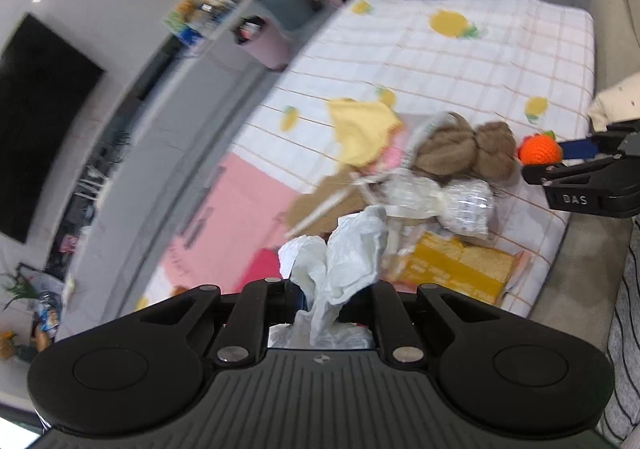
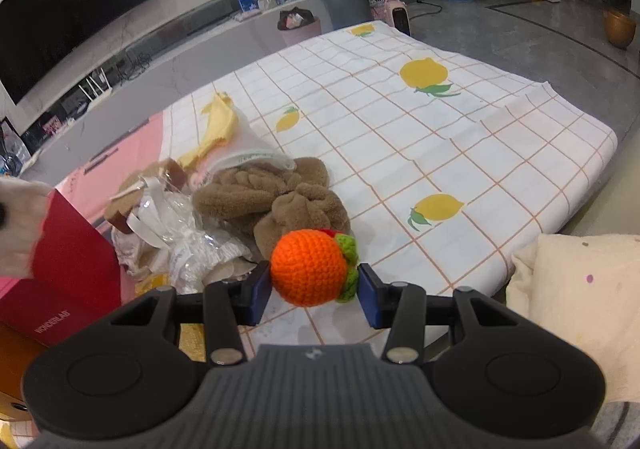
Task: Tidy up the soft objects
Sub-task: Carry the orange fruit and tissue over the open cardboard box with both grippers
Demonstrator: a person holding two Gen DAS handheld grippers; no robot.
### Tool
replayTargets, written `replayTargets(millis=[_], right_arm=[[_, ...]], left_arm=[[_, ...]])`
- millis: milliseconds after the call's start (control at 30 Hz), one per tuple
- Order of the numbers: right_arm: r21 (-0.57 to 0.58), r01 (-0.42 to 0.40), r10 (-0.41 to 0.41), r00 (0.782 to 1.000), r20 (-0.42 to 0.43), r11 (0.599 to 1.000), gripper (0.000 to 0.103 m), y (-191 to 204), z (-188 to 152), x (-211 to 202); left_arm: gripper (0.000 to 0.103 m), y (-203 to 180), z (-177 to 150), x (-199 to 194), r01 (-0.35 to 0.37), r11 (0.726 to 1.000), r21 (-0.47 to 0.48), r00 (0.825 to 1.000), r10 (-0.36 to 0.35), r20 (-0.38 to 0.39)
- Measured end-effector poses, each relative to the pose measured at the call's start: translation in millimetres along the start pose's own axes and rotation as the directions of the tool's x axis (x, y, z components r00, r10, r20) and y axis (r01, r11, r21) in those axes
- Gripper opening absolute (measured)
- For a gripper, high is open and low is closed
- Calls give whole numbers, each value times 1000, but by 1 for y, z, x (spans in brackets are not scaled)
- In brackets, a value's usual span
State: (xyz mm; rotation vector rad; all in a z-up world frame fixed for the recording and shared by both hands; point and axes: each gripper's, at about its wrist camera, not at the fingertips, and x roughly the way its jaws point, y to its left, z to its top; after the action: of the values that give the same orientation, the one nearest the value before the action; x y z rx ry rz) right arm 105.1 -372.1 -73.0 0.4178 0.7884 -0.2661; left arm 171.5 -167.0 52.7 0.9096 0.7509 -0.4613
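My left gripper (image 1: 320,299) is shut on a crumpled white plastic bag (image 1: 340,257), lifted above the pile. My right gripper (image 2: 312,289) is shut on an orange crocheted ball (image 2: 308,267) with green leaves, its blue pads pressing both sides; the same orange ball (image 1: 538,149) shows at the right of the left wrist view. On the lemon-print sheet (image 2: 400,121) lies a pile: brown fuzzy plush pieces (image 2: 272,201), a yellow cloth (image 2: 218,121), clear plastic wrappers (image 2: 192,245). The left wrist view is blurred.
A red box (image 2: 76,269) stands at the left beside a pink mat (image 2: 116,165). A yellow flat package (image 1: 456,265) lies near the sheet's front edge. A cream cushion (image 2: 580,289) sits at the right. Bins (image 2: 344,5) and a TV (image 2: 60,5) stand behind.
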Motion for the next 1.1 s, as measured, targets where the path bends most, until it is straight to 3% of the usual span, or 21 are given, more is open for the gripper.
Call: replayTargets(millis=[200, 267, 300, 367, 400, 467, 600, 633, 700, 733, 767, 800, 833, 867, 900, 933, 1000, 1100], right_arm=[[8, -79, 78, 992, 98, 997, 46, 2, -5, -40], [-26, -116, 119, 984, 130, 993, 46, 8, -5, -58], [-54, -165, 172, 973, 157, 985, 46, 16, -5, -75], [-74, -184, 194, 967, 167, 980, 46, 21, -5, -83], [-94, -199, 213, 961, 174, 976, 46, 26, -5, -91], [-128, -234, 255, 949, 184, 964, 46, 38, -6, -107], [-224, -307, 352, 915, 196, 925, 46, 80, -10, -143], [-233, -325, 372, 907, 197, 917, 46, 90, -12, -150], [-236, -368, 414, 889, 195, 900, 46, 110, -13, -160], [-236, -368, 414, 889, 195, 900, 46, 110, -13, -160], [-275, -388, 446, 874, 192, 879, 46, 135, -15, -168], [-308, -389, 457, 869, 189, 868, 46, 149, -17, -171], [-341, -388, 466, 866, 184, 856, 46, 165, -19, -172], [-373, -389, 476, 862, 175, 842, 46, 179, -22, -172], [-373, -389, 476, 862, 175, 842, 46, 179, -22, -172], [-418, -404, 500, 853, 149, 814, 46, 210, -26, -166], [-427, -419, 514, 847, 134, 802, 46, 224, -28, -160], [-404, -411, 505, 848, 159, 817, 46, 262, -29, -138]], left_arm=[[14, 49, -46, -55, -79, 981, -177, 992, 95, 83], [14, 67, -69, -68, -107, 963, -249, 985, 138, 108], [14, 77, -82, -72, -123, 948, -293, 980, 163, 117], [14, 91, -106, -78, -166, 914, -371, 965, 228, 131], [14, 97, -117, -80, -189, 890, -414, 953, 268, 143], [14, 105, -141, -78, -224, 817, -531, 922, 354, 156], [14, 120, -175, -63, -171, 670, -723, 904, 398, 155], [14, 122, -182, -55, -181, 615, -767, 896, 425, 130], [14, 125, -194, -44, -221, 524, -822, 860, 503, 89], [14, 124, -199, -39, -224, 495, -839, 839, 537, 93], [14, 123, -204, -32, -212, 473, -855, 817, 566, 110], [14, 122, -209, -24, -194, 465, -864, 805, 578, 130], [14, 122, -212, -14, -179, 470, -864, 809, 571, 142], [14, 124, -212, -2, -174, 483, -858, 831, 540, 135], [14, 127, -211, 13, -186, 491, -851, 865, 492, 94], [14, 130, -213, 25, -199, 479, -855, 888, 457, 50], [14, 134, -220, 45, -177, 441, -880, 907, 421, 29], [14, 144, -226, 61, -143, 428, -892, 931, 365, 26]])
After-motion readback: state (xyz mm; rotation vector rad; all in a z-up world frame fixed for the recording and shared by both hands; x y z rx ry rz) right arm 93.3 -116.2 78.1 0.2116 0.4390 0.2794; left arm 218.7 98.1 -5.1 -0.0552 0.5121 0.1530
